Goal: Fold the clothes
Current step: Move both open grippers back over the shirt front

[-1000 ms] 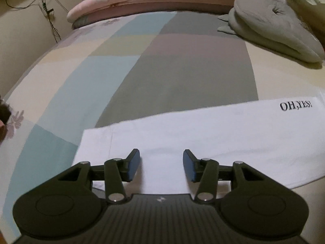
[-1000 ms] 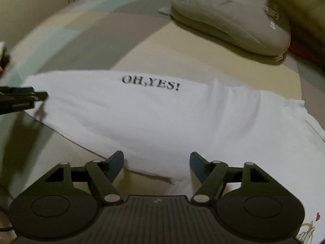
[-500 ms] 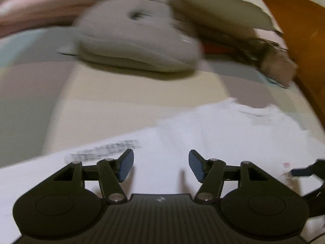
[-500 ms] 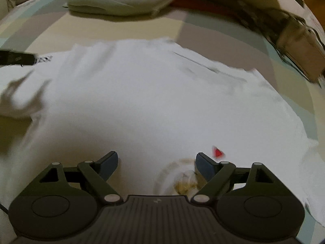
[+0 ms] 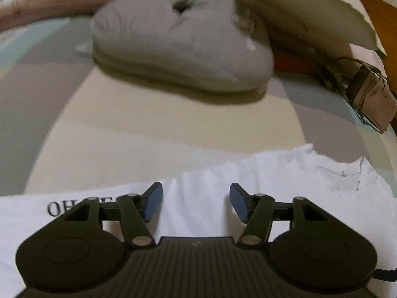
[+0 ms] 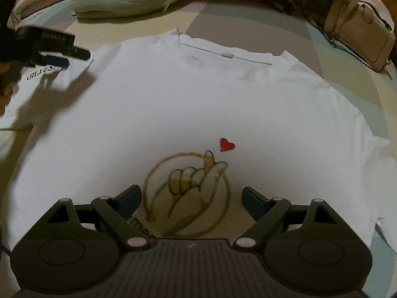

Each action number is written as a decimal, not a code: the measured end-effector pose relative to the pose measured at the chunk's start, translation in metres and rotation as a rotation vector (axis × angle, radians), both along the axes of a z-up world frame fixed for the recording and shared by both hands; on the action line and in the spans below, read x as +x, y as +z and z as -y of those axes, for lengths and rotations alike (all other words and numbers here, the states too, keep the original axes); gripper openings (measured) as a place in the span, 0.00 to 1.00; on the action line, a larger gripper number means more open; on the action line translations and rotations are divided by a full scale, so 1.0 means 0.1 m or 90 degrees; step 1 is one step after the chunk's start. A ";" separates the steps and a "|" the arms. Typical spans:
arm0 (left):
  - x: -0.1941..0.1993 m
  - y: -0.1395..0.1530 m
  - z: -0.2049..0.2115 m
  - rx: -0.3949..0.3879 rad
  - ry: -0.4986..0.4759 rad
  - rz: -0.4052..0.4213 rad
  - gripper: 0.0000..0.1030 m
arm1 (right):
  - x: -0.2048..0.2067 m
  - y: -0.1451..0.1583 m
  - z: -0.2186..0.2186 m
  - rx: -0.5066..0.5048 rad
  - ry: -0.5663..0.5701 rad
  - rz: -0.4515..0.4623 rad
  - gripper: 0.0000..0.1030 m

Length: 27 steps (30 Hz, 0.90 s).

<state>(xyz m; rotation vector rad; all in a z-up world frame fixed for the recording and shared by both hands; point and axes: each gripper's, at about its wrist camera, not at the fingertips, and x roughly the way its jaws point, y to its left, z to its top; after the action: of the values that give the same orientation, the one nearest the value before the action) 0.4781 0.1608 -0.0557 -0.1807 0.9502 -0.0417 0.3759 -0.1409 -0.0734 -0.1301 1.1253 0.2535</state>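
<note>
A white T-shirt [image 6: 173,104] lies flat on the bed, collar at the far side. Its chest print shows a hand in a circle [image 6: 188,196] and a red heart [image 6: 226,144]. Its left sleeve carries black "OH,YES!" lettering [image 5: 59,208]. My right gripper [image 6: 192,198] is open and empty, low over the chest print. My left gripper [image 5: 196,202] is open and empty over the sleeve and shoulder of the shirt [image 5: 285,173]. The left gripper also shows in the right wrist view [image 6: 53,49], above the lettering [image 6: 41,73].
A grey cushion [image 5: 178,37] with a centre dimple lies on the bed beyond the shirt. A beige handbag [image 6: 357,29] with a chain strap sits at the far right. Pink bedding [image 5: 44,2] and a pale pillow [image 5: 305,12] line the headboard side. The patchwork sheet [image 5: 124,129] surrounds the shirt.
Both grippers have swung right along the shirt. The left went from the sleeve end to the lettering and shoulder. The right went from the sleeve to the chest print. Both stayed open.
</note>
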 end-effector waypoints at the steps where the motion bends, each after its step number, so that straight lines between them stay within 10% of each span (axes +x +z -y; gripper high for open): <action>1: -0.05 0.05 0.08 -0.006 -0.015 0.008 0.60 | -0.01 0.00 0.04 0.004 0.001 0.000 0.90; 6: -0.20 0.08 0.52 -0.057 -0.096 0.008 0.71 | -0.07 -0.01 0.15 0.022 0.024 -0.005 0.90; 17: 0.50 -0.29 0.66 0.011 -0.028 -0.004 0.72 | -0.12 -0.07 0.32 0.051 0.051 0.004 0.94; 27: 0.12 -0.14 0.91 -0.007 -0.081 -0.022 0.76 | -0.10 0.01 0.50 0.066 0.047 0.007 0.94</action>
<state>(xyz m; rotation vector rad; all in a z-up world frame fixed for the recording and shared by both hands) 0.4899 0.0703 -0.0698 -0.1315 0.9958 -0.1621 0.3661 -0.1908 -0.0725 -0.0819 1.0953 0.3759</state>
